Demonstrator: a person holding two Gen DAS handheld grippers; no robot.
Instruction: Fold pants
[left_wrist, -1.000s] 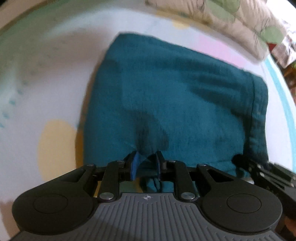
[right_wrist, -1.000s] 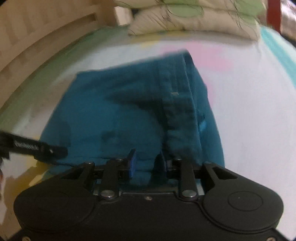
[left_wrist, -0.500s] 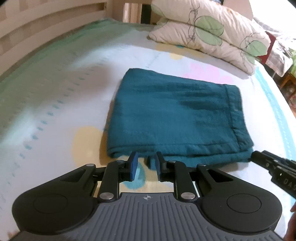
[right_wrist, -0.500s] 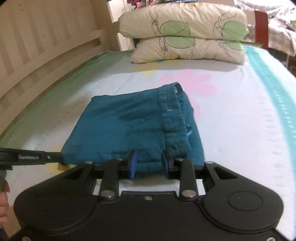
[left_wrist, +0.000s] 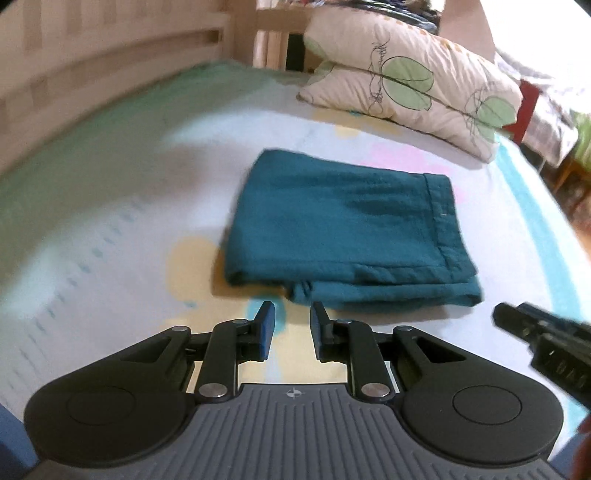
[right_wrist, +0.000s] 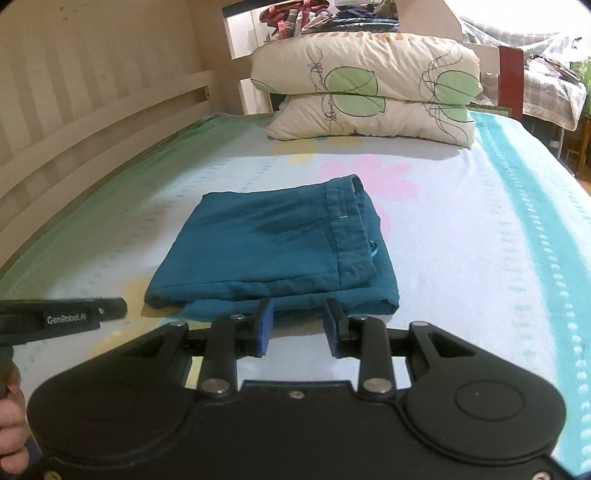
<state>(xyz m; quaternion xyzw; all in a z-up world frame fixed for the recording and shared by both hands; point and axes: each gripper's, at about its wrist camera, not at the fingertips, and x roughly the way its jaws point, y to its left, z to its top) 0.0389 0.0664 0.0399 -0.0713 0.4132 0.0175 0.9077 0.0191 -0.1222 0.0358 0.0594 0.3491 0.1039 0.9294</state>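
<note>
The teal pants (left_wrist: 340, 229) lie folded into a flat rectangle on the bed sheet; they also show in the right wrist view (right_wrist: 280, 251). My left gripper (left_wrist: 291, 314) is open and empty, just short of the fold's near edge. My right gripper (right_wrist: 297, 310) is open and empty, close to the near edge without holding it. The right gripper's tip shows at the right of the left wrist view (left_wrist: 517, 317). The left gripper's finger shows at the left of the right wrist view (right_wrist: 88, 312).
Two stacked leaf-print pillows (right_wrist: 369, 88) lie at the far end of the bed. A wooden slatted bed rail (right_wrist: 92, 110) runs along the left side. The patterned sheet (right_wrist: 480, 240) spreads around the pants. Furniture and clutter stand beyond the bed's right side.
Both grippers let go of the pants and pulled back toward me. The jaws opened wider. The pants now lie folded and still on the bed.
</note>
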